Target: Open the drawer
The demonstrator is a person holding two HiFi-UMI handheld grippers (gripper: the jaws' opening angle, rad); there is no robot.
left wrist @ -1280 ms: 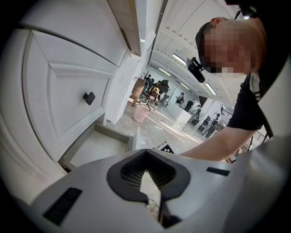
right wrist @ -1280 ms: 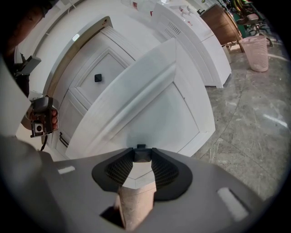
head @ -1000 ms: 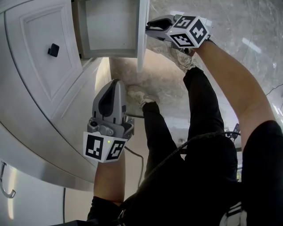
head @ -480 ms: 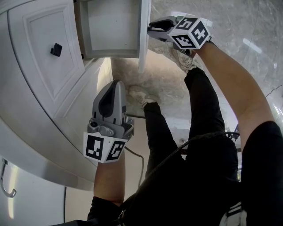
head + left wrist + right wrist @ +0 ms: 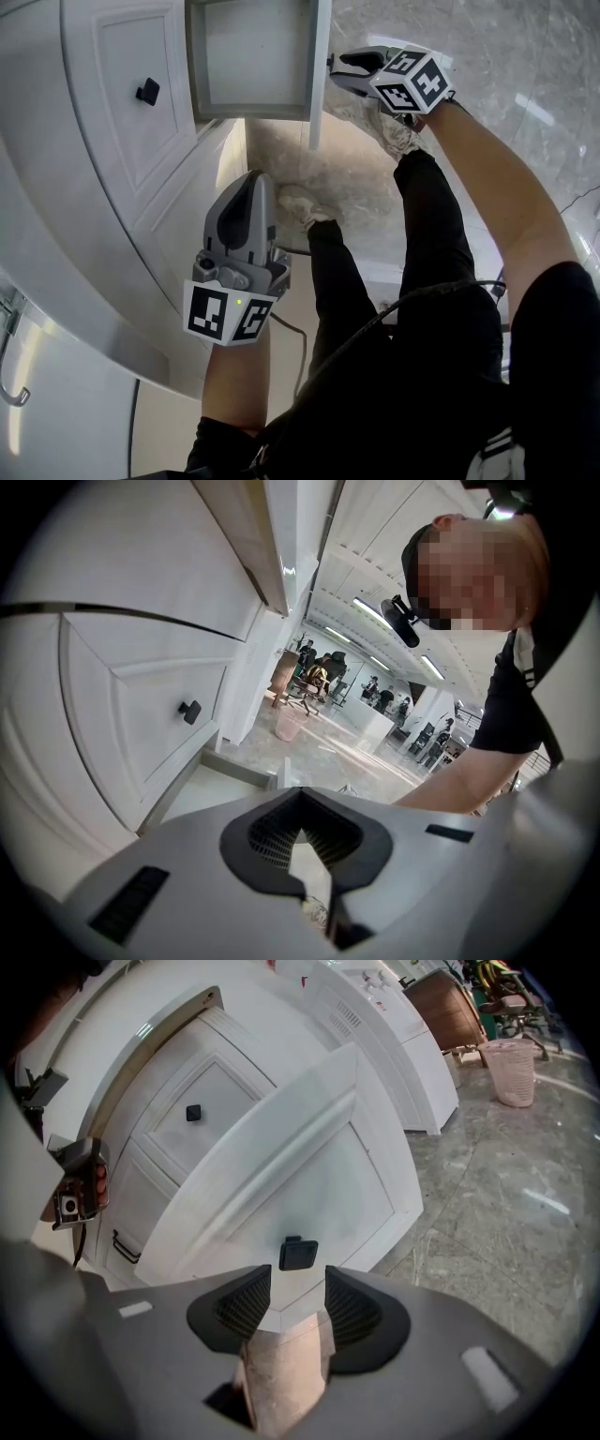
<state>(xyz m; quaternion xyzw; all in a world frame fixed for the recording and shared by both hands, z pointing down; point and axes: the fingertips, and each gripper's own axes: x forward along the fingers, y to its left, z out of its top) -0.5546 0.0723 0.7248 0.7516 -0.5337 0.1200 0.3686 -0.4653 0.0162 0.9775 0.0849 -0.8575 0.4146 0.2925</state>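
Nearest the camera, the left gripper [image 5: 251, 187] is held low beside the white cabinet [image 5: 66, 244], its jaws brought together on nothing; no part in the task is judged to be played by it. Further out, the right gripper [image 5: 298, 1283] is pointed at the small dark square knob [image 5: 298, 1253] on the drawer front [image 5: 309, 1171]. Its jaws have just been opening and are now set apart, with nothing between the pads. The knob is seen just beyond their tips and is not touched. Past that gripper, at the top of the head view, the drawer [image 5: 248, 56] is found drawn well out of the cabinet, its front just beside the right gripper. The opening is therefore judged to be done and the knob let go. At most, the drawing back of the right gripper is thought to be left, unless a fuller pull is wanted. The drawer is seen as a shallow white box with a plain flat floor, on which nothing can be made out. Its front is panelled with a raised moulded frame, and the knob is set at the middle of it. It appears to sit square in its opening. Next to it, a closed panelled front [image 5: 122, 141] with a like knob [image 5: 147, 91] is left untouched, and pale stone-like flooring [image 5: 525, 56] is seen beyond.
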